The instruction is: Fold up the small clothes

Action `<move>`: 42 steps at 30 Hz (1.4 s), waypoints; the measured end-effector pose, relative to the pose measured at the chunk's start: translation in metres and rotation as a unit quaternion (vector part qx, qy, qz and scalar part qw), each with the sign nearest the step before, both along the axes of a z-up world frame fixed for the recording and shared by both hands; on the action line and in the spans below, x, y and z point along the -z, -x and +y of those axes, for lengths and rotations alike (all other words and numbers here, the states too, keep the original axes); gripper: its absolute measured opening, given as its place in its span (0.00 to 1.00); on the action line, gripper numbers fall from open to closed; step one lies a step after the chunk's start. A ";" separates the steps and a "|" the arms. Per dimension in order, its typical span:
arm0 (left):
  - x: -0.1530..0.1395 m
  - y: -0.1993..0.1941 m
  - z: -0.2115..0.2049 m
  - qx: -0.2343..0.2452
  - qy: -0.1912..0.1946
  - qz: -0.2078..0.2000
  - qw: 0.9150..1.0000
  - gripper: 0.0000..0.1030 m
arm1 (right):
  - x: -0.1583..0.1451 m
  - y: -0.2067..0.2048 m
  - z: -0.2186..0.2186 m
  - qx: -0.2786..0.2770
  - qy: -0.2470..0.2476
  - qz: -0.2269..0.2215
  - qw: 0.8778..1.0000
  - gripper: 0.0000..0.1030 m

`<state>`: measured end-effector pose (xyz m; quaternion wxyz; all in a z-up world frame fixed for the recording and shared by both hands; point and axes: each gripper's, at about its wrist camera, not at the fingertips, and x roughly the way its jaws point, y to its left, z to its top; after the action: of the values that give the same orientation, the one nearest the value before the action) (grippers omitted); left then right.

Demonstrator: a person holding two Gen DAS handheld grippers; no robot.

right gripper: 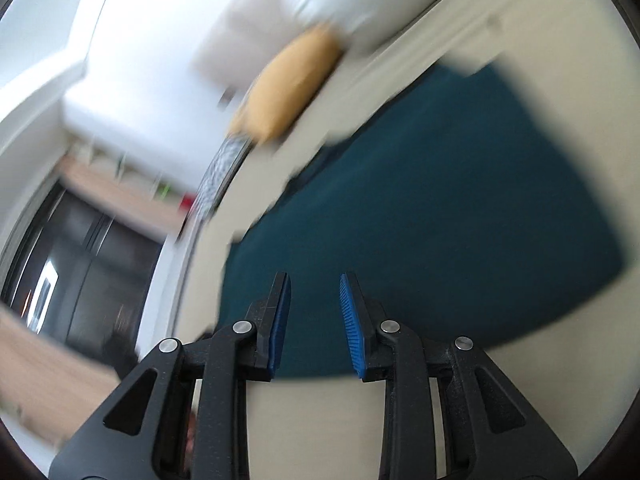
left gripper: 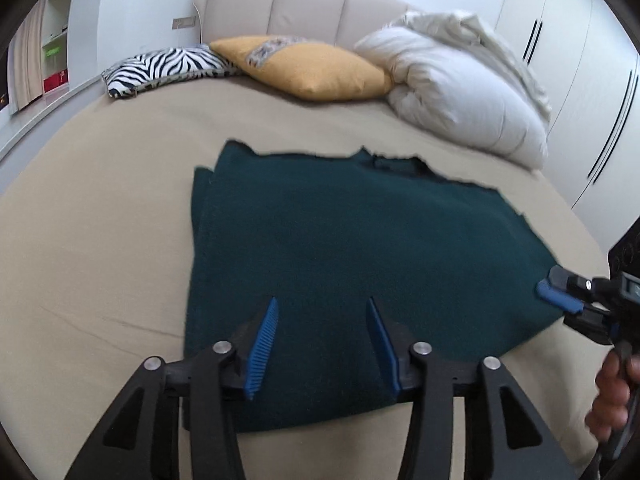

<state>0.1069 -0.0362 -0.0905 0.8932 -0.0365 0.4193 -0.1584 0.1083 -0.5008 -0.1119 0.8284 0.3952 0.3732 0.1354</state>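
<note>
A dark teal garment (left gripper: 352, 248) lies flat and folded on the beige bed; it also shows in the blurred right wrist view (right gripper: 432, 216). My left gripper (left gripper: 323, 304) is open and empty, its blue pads above the garment's near edge. My right gripper (right gripper: 313, 280) is open and empty over the garment's near edge, and the view is tilted. In the left wrist view the right gripper (left gripper: 556, 288) sits at the garment's right corner, held by a hand.
A zebra-print pillow (left gripper: 160, 66), a yellow cushion (left gripper: 308, 66) and a bunched white duvet (left gripper: 460, 84) lie by the padded headboard (left gripper: 280, 4). White wardrobe doors (left gripper: 580, 60) stand to the right. Beige bed sheet (left gripper: 100, 240) surrounds the garment.
</note>
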 end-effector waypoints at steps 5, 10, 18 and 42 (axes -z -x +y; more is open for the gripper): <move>0.028 -0.002 0.033 -0.018 0.020 0.026 0.999 0.40 | 0.046 -0.032 0.079 -0.116 0.016 0.058 0.991 0.22; 0.033 -0.001 0.059 -0.023 0.071 0.041 0.996 0.27 | 0.072 -0.008 -0.001 -0.008 -0.072 0.048 0.996 0.19; 0.021 0.023 0.082 -0.041 0.098 0.052 0.993 0.25 | 0.046 0.073 -0.125 0.174 -0.011 0.035 0.984 0.24; 0.045 -0.054 0.088 -0.045 0.279 0.168 0.944 0.68 | -0.007 -0.057 0.097 -0.086 -0.069 -0.010 0.994 0.50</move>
<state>0.1610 0.0518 -0.1359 0.7699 -0.3294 0.5002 -0.2205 0.1656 -0.4034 -0.1046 0.7877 0.4168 0.3877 0.2356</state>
